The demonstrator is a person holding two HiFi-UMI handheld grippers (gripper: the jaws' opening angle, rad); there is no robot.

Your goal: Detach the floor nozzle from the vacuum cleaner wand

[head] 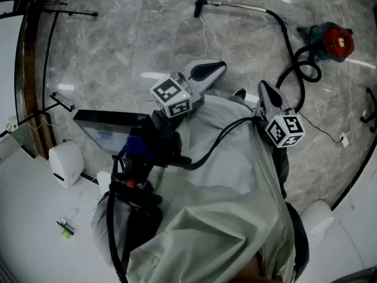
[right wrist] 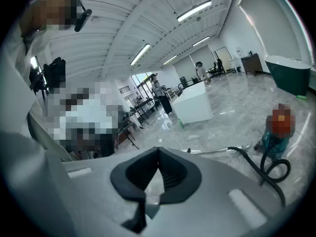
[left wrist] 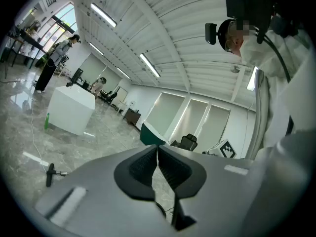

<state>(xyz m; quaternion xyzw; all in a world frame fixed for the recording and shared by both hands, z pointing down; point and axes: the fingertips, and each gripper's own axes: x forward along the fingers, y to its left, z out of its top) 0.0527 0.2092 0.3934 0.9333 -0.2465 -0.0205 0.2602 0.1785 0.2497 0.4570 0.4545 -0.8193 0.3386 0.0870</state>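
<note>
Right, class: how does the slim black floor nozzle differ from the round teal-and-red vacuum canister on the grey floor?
Shape: the slim black floor nozzle is a narrow bar; the round teal-and-red vacuum canister is bulky.
Connection: the nozzle sits on the silver metal wand; the canister takes the looped black hose.
Size: the nozzle looks far smaller than the canister.
Both rest on the grey marble floor.

The floor [head: 147,34] is polished grey veined stone with a glossy finish that reflects the ceiling lights. The vacuum cleaner wand [head: 238,5] is bright bare metal. The hose [right wrist: 251,165] is matt black. The left gripper [left wrist: 157,148] and right gripper [right wrist: 158,149] have smooth matt grey plastic shells and black ribbed pads [right wrist: 171,174]. The jacket [head: 224,205] is pale matt cloth.
</note>
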